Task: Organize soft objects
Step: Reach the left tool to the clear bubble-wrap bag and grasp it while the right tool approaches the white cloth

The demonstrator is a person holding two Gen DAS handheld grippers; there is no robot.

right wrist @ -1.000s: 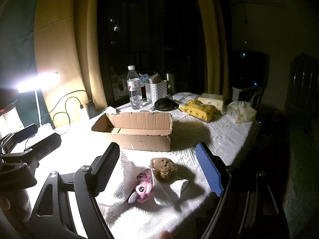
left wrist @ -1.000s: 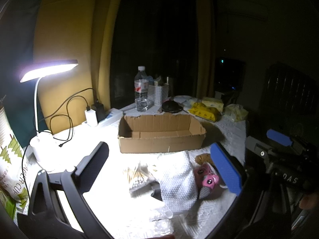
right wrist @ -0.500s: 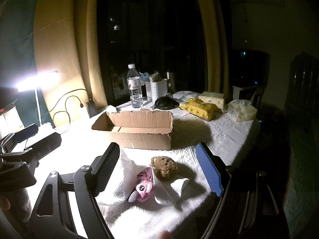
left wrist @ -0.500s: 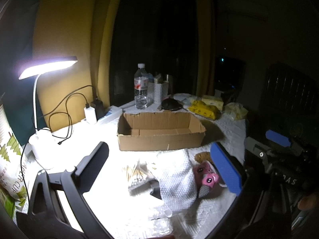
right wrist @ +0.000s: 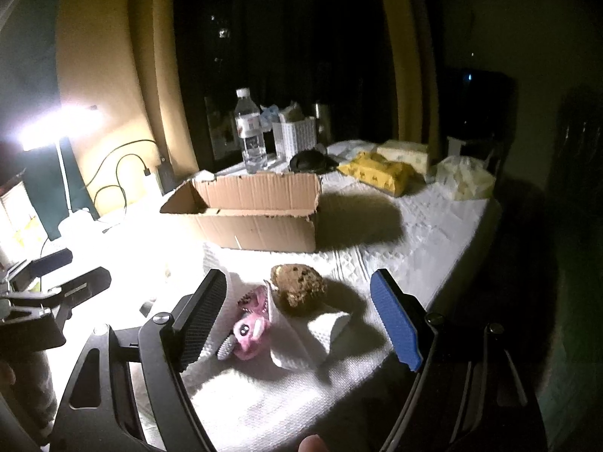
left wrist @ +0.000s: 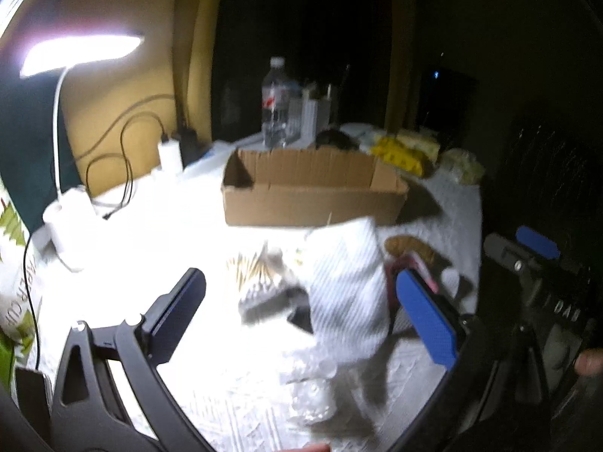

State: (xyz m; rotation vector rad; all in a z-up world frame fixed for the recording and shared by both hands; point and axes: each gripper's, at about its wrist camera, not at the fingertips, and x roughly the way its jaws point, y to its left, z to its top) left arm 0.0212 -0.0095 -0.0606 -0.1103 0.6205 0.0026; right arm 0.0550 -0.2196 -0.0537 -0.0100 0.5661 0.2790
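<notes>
A white-clothed table point(right wrist: 426, 226) spread out ahead of both grippers, lit hard by a desk lamp point(left wrist: 79, 51) far off to the left gripper's left. Straight ahead of both, past the soft things, an open cardboard box point(right wrist: 260, 214) stood on the cloth; nothing could be seen inside it from these angles. Behind the box were a water bottle point(right wrist: 250, 132), a white basket point(right wrist: 296, 133) and a yellow packet point(right wrist: 375, 171).

The left gripper point(left wrist: 301, 312) hung wide open above the cloth, gripping nothing, its view blurred. Between its fingers lay a crumpled white towel point(left wrist: 345, 286), with a bundle of cotton swabs point(left wrist: 256, 277) just to the towel's left.

The right gripper point(right wrist: 301, 316) was likewise spread wide and empty. Between its fingers, resting on folds of towel, lay a brown sponge point(right wrist: 297, 288) toward the far side and a small pink plush toy point(right wrist: 250, 326) nearer, beside the black left finger. The two sat just beside each other; whether they touched was unclear.
</notes>
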